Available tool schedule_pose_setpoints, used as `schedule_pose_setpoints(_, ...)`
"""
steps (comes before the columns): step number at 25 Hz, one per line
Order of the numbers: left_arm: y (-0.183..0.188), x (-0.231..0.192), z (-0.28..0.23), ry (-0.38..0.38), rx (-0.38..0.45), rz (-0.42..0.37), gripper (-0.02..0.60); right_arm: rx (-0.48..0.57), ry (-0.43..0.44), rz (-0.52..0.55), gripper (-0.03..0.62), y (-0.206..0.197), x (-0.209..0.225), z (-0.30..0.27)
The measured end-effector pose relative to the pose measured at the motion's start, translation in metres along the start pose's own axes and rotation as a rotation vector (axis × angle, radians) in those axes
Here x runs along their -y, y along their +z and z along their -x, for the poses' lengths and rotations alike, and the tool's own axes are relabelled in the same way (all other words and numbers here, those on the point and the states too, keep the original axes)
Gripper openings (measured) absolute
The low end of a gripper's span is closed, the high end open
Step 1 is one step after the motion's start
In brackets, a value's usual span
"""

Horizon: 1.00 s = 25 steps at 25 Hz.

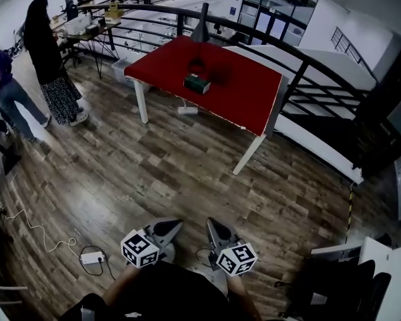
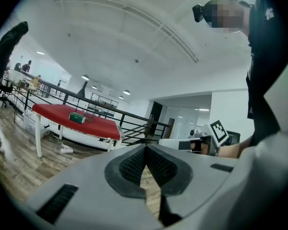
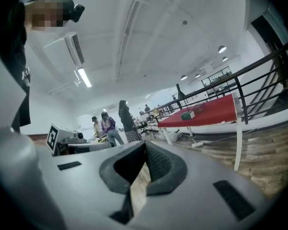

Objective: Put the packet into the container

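Note:
A green packet (image 1: 197,83) lies on the red table (image 1: 240,99) far ahead of me, and it also shows small in the left gripper view (image 2: 77,119) and the right gripper view (image 3: 187,115). Just behind it sits a dark reddish container (image 1: 218,74), too dim to make out well. My left gripper (image 1: 179,224) and right gripper (image 1: 211,222) are held low and close to my body over the wooden floor, well short of the table. Both are shut with nothing between the pads: left gripper (image 2: 145,148), right gripper (image 3: 145,144).
A dark lamp (image 1: 201,25) stands at the table's far edge. A black railing (image 1: 307,65) runs behind the table. Two people (image 1: 50,59) stand at the left near another desk. Power strips lie on the floor (image 1: 91,257) and under the table (image 1: 187,110).

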<state>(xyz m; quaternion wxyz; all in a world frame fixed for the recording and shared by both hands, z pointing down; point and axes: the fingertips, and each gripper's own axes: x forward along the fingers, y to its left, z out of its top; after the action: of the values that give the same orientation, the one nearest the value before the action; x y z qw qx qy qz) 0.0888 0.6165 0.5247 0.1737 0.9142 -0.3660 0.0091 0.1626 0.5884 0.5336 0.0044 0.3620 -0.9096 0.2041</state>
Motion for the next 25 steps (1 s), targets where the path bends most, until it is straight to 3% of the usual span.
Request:
schedule_pose_setpoints(16,0.097,-0.185,-0.043,-0.006,0.083,0.047,0.008,0.034,0.001,0.072,0.018,0.084,0.039,-0.188)
schedule_pose_setpoints(22,0.122,-0.234,-0.051,-0.022,0.107,0.009,0.008,0.055,0.004,0.108,0.018,0.099,0.043,-0.24)
schedule_pose_setpoints(25,0.125,-0.253,-0.053,-0.02,0.111,0.034,0.008,0.051,0.016,0.121,0.018,0.101,0.04,-0.26)
